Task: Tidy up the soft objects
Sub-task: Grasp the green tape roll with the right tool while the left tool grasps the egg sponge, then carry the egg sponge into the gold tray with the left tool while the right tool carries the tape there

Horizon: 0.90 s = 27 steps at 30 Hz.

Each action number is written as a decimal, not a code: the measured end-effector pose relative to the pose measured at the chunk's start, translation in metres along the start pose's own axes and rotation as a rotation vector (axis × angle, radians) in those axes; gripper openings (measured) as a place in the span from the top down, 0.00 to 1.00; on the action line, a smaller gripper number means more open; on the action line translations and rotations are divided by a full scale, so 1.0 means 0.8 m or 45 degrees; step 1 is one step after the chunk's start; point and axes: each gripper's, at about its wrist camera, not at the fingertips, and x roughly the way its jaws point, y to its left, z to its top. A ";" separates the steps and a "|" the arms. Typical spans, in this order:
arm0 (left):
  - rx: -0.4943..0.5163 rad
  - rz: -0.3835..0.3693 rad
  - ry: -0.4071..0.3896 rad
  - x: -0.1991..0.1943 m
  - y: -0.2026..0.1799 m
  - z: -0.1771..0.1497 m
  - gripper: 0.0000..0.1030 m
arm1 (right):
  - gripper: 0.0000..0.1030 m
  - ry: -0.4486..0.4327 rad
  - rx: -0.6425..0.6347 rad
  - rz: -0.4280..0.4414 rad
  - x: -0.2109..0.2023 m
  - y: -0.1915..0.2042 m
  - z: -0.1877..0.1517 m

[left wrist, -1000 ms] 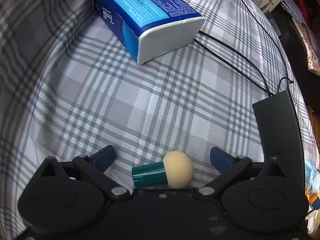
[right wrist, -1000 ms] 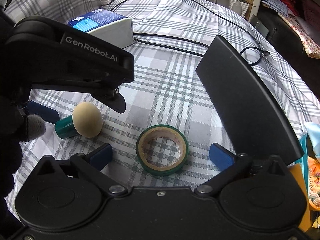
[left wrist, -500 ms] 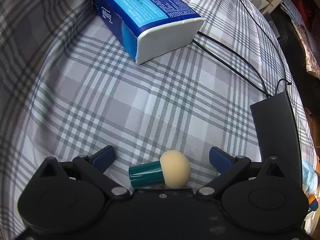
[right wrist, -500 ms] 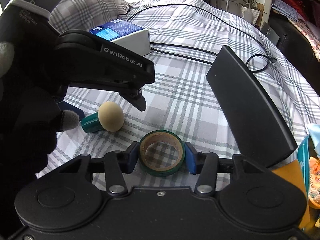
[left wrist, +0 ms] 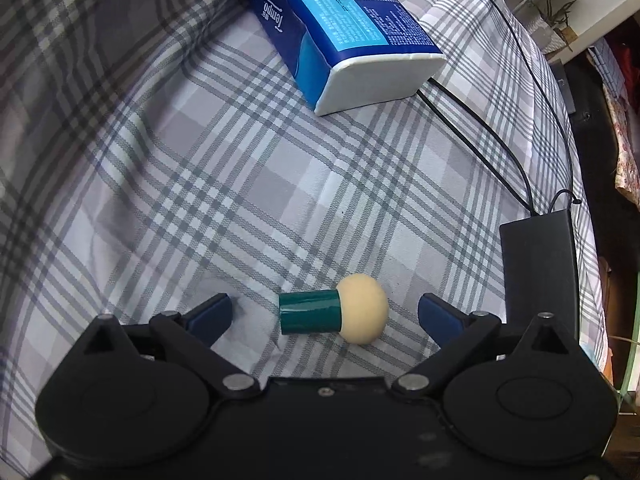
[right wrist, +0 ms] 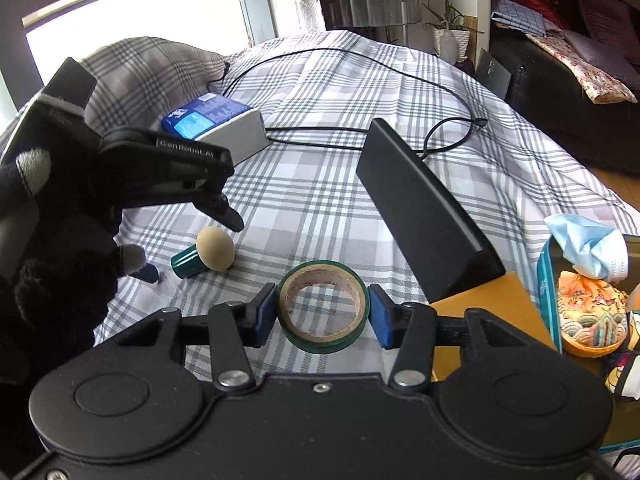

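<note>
- My right gripper [right wrist: 323, 312] is clenched on the green tape roll [right wrist: 323, 307], one blue pad against each side; the roll's lower edge dips behind the gripper body, so I can't tell whether it touches the plaid bedsheet [right wrist: 328, 200].
- My left gripper [left wrist: 323, 314] is spread wide, pads well apart, with the sponge applicator [left wrist: 335, 315] lying on its side between them, touching neither.
- From the right wrist view, that left gripper [right wrist: 192, 240] is half hidden by my gloved left hand [right wrist: 52, 256]; only one fingertip shows clearly there.
- Tissue pack [left wrist: 340, 28] sits farther back on the sheet, its top cut off by the frame.
- Black panel [right wrist: 424, 216] stands tilted just right of the tape.
- At the far right a tin [right wrist: 546, 280] holds a crumpled face mask [right wrist: 586, 246]; the rest is cropped and I can't make it out.
</note>
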 end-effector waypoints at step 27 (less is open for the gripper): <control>0.318 0.218 -0.155 -0.013 -0.064 -0.028 0.45 | 0.53 -0.239 0.167 -0.003 -0.112 -0.084 -0.012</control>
